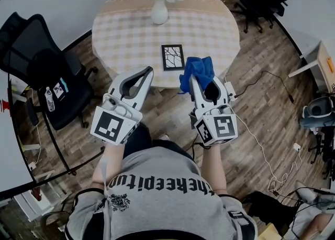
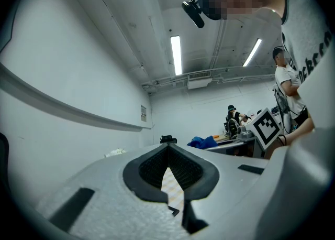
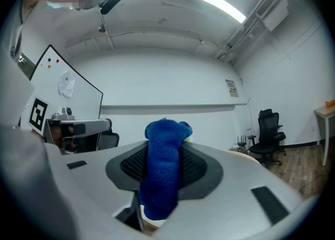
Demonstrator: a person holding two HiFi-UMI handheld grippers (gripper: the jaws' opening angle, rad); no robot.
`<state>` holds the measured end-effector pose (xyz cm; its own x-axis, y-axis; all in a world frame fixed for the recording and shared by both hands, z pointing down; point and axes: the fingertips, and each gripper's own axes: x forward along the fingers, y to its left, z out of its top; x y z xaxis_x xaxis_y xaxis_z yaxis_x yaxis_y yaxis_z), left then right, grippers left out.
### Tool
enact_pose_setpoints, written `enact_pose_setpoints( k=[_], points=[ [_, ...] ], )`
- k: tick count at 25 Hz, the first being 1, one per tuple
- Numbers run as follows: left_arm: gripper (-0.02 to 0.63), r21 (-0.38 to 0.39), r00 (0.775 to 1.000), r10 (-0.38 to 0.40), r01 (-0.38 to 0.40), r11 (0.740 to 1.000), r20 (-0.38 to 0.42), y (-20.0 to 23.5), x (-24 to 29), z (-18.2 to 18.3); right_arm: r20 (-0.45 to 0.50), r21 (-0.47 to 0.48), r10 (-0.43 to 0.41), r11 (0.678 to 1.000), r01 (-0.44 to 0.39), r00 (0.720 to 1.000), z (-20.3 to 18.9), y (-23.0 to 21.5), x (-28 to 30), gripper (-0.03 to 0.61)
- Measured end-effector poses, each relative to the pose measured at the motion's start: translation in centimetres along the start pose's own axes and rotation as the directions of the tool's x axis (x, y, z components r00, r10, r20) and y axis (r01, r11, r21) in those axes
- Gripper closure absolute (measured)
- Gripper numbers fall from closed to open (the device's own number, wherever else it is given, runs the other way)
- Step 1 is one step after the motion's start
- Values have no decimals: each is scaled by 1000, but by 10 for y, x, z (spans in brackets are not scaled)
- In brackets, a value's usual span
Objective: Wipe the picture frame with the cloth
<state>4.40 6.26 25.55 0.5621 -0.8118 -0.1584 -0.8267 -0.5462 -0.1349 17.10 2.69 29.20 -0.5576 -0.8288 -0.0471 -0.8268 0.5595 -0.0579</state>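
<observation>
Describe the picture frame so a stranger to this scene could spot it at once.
On the round checked table, look near its edge nearest the person. The picture frame lies flat there: a black-rimmed rectangle with a branching pattern, unlike the upright white flower vase behind it or the crumpled blue cloth beside it.

Round checkered table point(image 1: 131, 34): vase point(image 1: 159, 11), picture frame point(image 1: 172, 57) lying flat.
</observation>
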Motion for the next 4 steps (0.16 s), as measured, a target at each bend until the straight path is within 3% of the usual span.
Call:
enact_pose_setpoints(
  k=[4],
  points=[
    [598,2,1000,-1,1,1000,1,0,-1,-1,6,-6,3,1000,-3,1000,1,2,0,436]
  ],
)
